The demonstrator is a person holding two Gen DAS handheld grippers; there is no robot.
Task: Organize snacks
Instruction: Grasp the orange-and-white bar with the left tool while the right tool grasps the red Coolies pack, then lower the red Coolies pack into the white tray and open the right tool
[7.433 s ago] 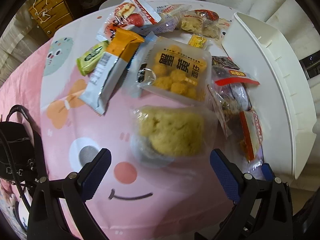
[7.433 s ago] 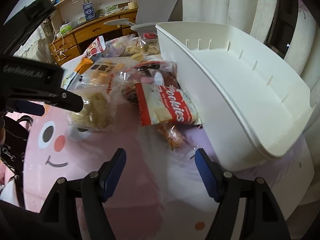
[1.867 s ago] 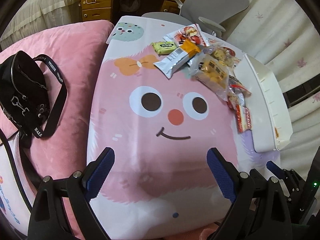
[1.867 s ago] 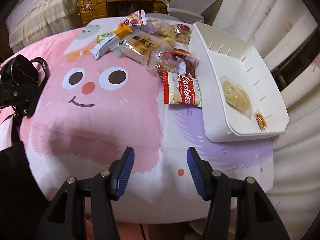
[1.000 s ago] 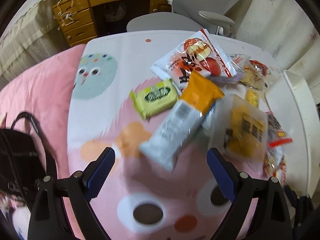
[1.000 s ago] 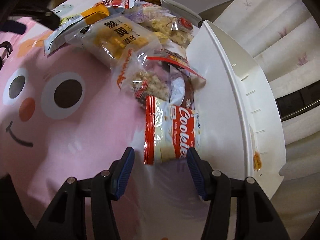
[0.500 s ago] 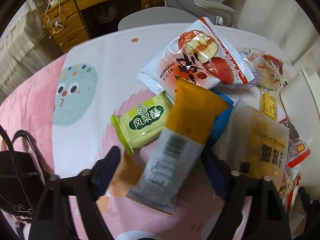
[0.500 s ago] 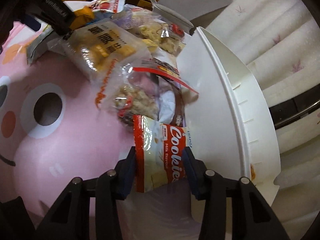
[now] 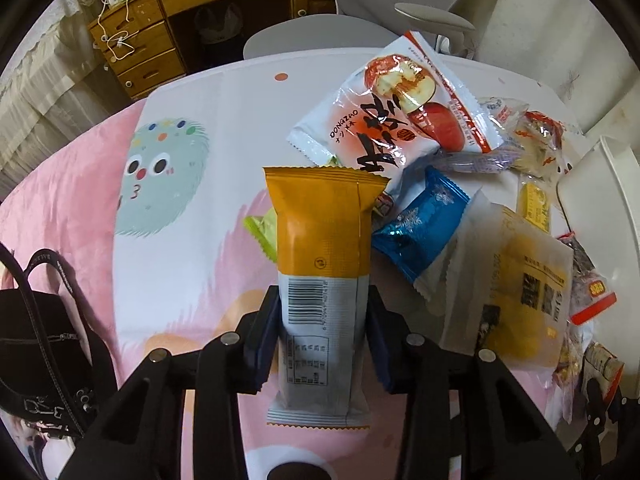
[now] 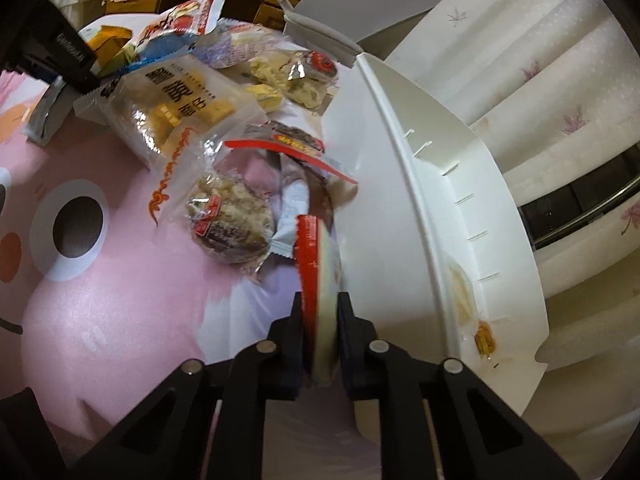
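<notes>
Pink cartoon-face cloth covers the table, with a wooden desk and a grey chair beyond its far edge.

Between the blue pads of the left gripper stands an orange and grey packet, barcode side up; the jaws are closing and the pads press its two long edges at the grey lower half. Just beyond the packet's orange end, and partly under it, lies a white apple-print bag. A green wrapper peeks out from behind the packet on the left of the claw. To the right of the claw sits a blue wrapper, touching the packet's edge, and further right a clear bag of yellow cakes. A black shoulder bag rests well off to the left on the pink bedding.

The right gripper is clamped tight on a red and white cookie packet, held edge-on so only its thin side shows (the print cannot be read from here). Immediately right of the claw runs the wall of the white tray, with the cookie packet just beside it. Inside the tray, near its close end, a pale wrapped snack and a small orange sweet lie close together. Ahead and left of this claw sits a clear bag holding a brown crumbly cake, and beyond that the yellow cake bag again.
</notes>
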